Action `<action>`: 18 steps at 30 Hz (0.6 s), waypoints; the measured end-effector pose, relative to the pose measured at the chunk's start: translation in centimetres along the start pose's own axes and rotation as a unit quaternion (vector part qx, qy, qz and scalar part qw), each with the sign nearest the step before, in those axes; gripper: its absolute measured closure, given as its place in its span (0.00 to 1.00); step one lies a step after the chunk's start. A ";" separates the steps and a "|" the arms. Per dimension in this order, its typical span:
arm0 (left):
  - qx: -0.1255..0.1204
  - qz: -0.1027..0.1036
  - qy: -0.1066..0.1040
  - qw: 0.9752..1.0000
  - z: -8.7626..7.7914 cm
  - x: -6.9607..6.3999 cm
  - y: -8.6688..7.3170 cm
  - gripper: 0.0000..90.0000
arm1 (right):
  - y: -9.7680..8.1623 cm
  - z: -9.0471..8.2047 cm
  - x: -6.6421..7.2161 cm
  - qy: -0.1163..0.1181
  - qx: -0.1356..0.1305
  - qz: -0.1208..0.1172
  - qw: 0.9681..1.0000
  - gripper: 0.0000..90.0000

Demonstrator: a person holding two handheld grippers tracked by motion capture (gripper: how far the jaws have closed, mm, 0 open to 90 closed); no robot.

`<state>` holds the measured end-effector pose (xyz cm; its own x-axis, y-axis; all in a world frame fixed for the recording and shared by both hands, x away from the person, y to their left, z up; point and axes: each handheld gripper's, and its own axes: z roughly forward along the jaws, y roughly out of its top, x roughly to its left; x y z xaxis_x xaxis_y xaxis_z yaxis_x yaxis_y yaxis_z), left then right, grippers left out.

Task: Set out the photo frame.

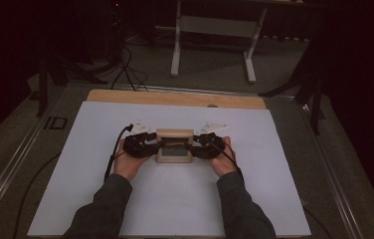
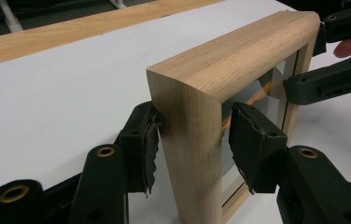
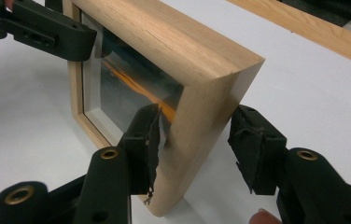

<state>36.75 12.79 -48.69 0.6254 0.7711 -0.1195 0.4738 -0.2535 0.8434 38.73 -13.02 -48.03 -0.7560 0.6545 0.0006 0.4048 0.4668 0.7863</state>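
A small light-wood picture frame with a glass front stands upright on the white sheet. My left gripper straddles its left upright, and my right gripper straddles the right one. In the left gripper view the frame sits between the jaws of the left gripper: the back pad touches the wood and a sliver of gap shows at the front pad. In the right gripper view the right gripper has its glass-side pad against the frame, and the pad behind stands just clear.
The white sheet lies on a wooden tabletop whose far edge shows bare. Beyond it, on the dark floor, stand a white table base and black stands with cables. A cable trails from the left gripper toward the near left.
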 end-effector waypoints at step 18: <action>0.024 -0.016 -0.008 1.000 0.6 0.5 -0.5 0.44 | -0.7 0.5 -0.4 0.012 0.018 0.033 0.999 0.42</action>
<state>37.20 12.95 -49.47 0.6200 0.7693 -0.1544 0.5223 -0.2577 0.8129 39.00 -13.35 -48.89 -0.7395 0.6698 0.0670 0.4715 0.4444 0.7617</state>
